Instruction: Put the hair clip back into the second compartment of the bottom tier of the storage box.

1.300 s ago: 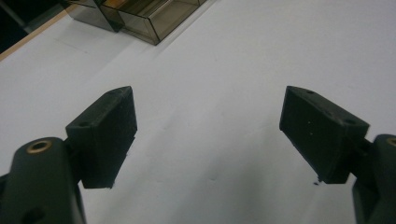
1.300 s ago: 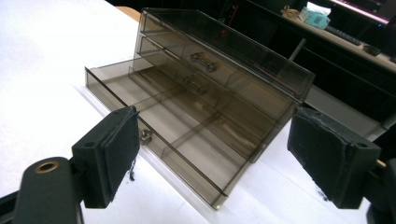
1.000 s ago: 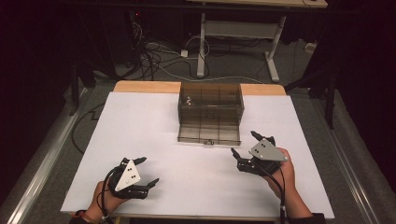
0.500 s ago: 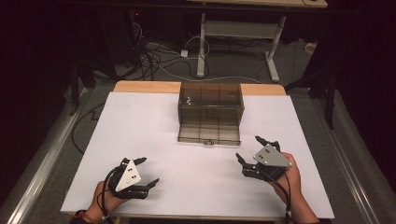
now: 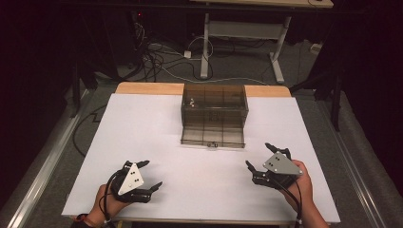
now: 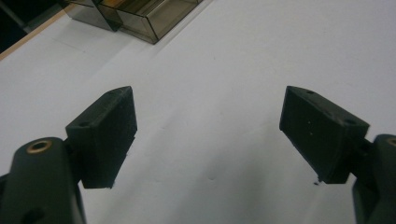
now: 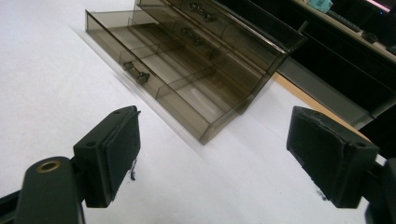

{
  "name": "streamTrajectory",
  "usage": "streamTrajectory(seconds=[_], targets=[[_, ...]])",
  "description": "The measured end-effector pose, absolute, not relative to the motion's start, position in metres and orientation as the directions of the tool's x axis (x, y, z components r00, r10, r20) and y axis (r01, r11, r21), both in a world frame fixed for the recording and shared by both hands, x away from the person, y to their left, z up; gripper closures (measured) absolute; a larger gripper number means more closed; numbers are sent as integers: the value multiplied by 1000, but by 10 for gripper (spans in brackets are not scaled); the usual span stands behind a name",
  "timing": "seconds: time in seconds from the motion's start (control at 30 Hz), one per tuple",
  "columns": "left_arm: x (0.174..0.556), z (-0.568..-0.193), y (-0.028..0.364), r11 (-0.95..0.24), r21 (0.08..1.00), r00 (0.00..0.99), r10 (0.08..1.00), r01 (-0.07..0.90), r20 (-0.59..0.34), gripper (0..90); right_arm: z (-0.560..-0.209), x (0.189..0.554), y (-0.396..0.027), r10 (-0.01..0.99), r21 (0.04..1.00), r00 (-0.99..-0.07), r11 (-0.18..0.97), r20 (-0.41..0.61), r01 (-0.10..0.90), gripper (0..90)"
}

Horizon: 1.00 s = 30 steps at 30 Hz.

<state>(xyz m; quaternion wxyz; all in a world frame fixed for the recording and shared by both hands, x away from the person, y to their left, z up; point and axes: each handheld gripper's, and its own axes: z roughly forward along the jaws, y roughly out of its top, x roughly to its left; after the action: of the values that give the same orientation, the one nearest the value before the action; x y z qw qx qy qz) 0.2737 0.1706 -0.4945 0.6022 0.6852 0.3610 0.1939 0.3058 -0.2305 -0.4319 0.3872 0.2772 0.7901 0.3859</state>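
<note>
A smoky transparent drawer cabinet [image 5: 214, 110] stands at the far middle of the white table [image 5: 157, 128], its bottom drawer [image 5: 213, 136] pulled out toward me and empty. My left gripper [image 5: 148, 175] is open near the front left edge, over bare table [image 6: 210, 107]. My right gripper [image 5: 260, 156] is open at the front right, a short way from the drawer. In the right gripper view the pulled-out drawer [image 7: 163, 79] with its small handle [image 7: 135, 72] lies ahead between the spread jaws. Nothing sits between either pair of jaws.
A wooden strip [image 5: 142, 88] runs along the table's far edge. Beyond it are cables [image 5: 166, 57] and a desk frame [image 5: 237, 42] on the floor. A metal rail [image 5: 43, 180] runs down the left side.
My right gripper has drifted back toward me and slightly right, away from the drawer. The left gripper has stayed where it was.
</note>
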Motion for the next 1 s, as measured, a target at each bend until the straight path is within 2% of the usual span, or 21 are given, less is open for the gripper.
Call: streamTrajectory(seconds=[1.0], targets=[[273,-495,170,-22,966,671,724,256,-161,178,-448,290,-250,727,798,-554,577,-405,175,173]])
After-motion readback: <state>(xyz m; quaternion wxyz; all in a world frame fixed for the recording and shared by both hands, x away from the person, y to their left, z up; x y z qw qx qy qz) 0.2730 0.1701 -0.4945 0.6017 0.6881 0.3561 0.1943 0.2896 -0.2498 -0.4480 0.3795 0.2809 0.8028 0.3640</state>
